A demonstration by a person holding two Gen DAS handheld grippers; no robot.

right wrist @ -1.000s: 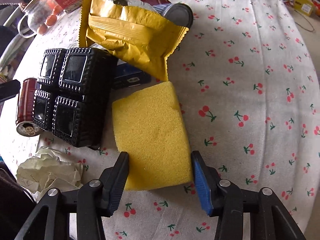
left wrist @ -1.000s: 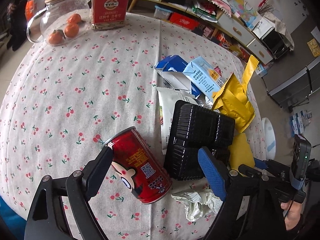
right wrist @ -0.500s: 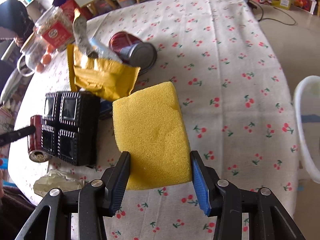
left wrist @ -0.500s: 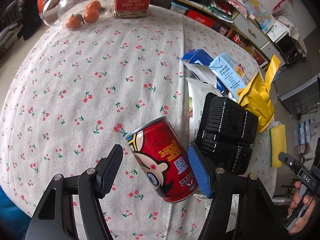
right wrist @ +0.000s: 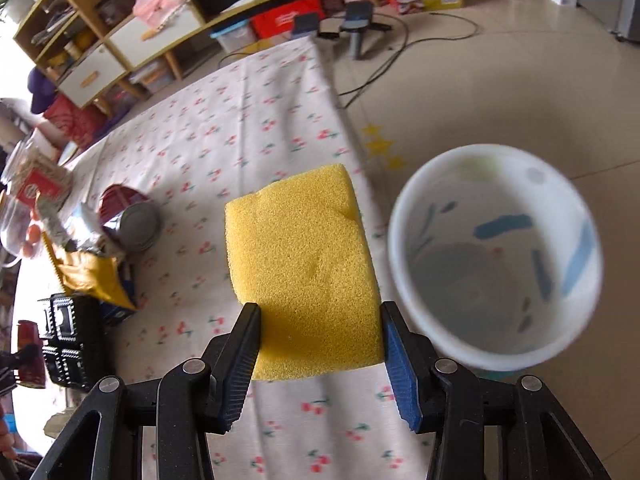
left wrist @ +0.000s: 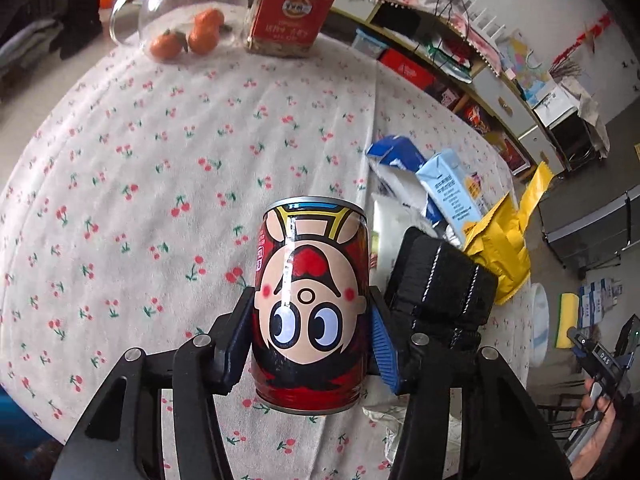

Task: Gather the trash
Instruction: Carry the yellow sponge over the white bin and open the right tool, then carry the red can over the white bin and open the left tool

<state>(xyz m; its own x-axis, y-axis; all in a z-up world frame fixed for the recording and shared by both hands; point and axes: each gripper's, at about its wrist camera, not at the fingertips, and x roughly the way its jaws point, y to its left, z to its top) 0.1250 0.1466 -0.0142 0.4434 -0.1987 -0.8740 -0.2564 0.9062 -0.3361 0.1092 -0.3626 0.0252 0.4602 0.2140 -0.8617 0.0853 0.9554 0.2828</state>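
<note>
A red cartoon can [left wrist: 310,300] lies between the pads of my left gripper [left wrist: 311,320]. Its jaws are closing, and both pads touch the can's sides above the cherry-print tablecloth [left wrist: 160,168]. My right gripper [right wrist: 320,312] is shut on a yellow sponge [right wrist: 298,256], held in the air over the table's edge. A white bin [right wrist: 394,236] stands on the floor just right of the sponge. The bin's inside looks blurred. In the left wrist view the same sponge [left wrist: 568,320] shows small at the far right.
A black plastic tray [left wrist: 440,284], a yellow wrapper [left wrist: 500,244], a light blue carton [left wrist: 450,196] and crumpled paper [left wrist: 388,424] lie right of the can. A second can [right wrist: 132,216] lies on its side. A glass jar of oranges [left wrist: 180,36] and a red-labelled jar [left wrist: 292,16] stand at the table's far side.
My left jaws narrowed onto the red can, which now points straight along the fingers. My right gripper lifted the sponge off the table and carried it toward the white bin.
</note>
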